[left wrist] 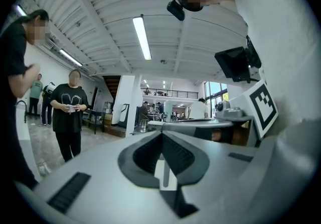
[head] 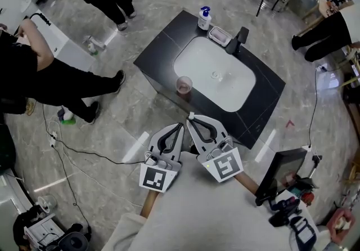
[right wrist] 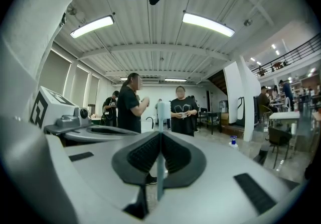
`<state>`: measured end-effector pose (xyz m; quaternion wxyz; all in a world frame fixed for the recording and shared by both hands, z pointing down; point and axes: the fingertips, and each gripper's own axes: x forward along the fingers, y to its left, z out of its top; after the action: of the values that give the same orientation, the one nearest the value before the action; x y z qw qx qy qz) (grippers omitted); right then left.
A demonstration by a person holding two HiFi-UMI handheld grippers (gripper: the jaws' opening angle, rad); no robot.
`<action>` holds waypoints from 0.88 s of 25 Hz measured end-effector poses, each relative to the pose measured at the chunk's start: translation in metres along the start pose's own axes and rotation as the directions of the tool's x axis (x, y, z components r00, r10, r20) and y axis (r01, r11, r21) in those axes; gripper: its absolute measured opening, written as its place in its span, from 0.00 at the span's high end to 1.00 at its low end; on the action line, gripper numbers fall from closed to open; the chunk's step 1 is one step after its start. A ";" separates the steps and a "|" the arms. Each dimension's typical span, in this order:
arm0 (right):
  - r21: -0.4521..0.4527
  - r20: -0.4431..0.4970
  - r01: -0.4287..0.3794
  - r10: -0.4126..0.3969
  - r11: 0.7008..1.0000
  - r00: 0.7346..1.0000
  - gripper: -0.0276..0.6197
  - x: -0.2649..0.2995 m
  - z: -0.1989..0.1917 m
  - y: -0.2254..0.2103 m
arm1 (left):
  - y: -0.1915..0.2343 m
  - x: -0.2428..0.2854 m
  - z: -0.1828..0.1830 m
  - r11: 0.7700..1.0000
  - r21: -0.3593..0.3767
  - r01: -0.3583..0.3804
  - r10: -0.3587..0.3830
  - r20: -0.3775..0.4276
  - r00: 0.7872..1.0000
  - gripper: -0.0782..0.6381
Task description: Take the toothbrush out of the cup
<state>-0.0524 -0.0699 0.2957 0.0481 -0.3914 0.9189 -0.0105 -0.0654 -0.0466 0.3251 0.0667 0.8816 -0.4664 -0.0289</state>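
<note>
— Item, toothbrush (right wrist: 160,117): location?
— Clenched in the jaws of the right gripper (right wrist: 160,136), long axis upright and crosswise to them. It is well apart from the cup (head: 184,85), which stands farther off at the near-left edge of the bench (head: 163,39).
— Left gripper (left wrist: 161,136)?
— Jaws pressed together, apparently empty, just beside the right. Extraction looks complete.

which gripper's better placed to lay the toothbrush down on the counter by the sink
Probably right. The right gripper is shut on the toothbrush, while the left gripper is shut with no toothbrush showing in it.
</note>
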 end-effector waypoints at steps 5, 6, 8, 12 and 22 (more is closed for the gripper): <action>0.001 -0.001 0.000 0.000 1.000 1.000 0.93 -0.003 -0.002 0.000 | 0.000 -0.001 -0.001 1.000 0.003 0.000 0.000 -0.002 1.000 0.89; 0.001 -0.004 0.002 -0.002 1.000 1.000 0.93 -0.003 -0.003 0.000 | 0.000 -0.001 -0.001 1.000 0.003 0.000 0.000 -0.002 1.000 0.89; 0.001 -0.007 0.004 -0.004 1.000 1.000 0.93 -0.004 -0.005 -0.001 | 0.000 -0.001 -0.001 1.000 0.003 -0.001 0.001 -0.002 1.000 0.89; 0.005 -0.004 0.007 -0.007 1.000 1.000 0.93 -0.005 -0.005 -0.002 | -0.001 0.000 -0.002 1.000 0.007 0.003 -0.003 -0.002 1.000 0.89; 0.002 -0.006 0.016 -0.016 1.000 1.000 0.94 -0.004 -0.005 -0.003 | 0.001 -0.001 0.000 1.000 0.005 0.003 -0.003 -0.002 1.000 0.89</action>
<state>-0.0476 -0.0691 0.3014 0.0457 -0.3987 0.9159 -0.0129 -0.0665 -0.0460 0.3254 0.0648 0.8824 -0.4653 -0.0271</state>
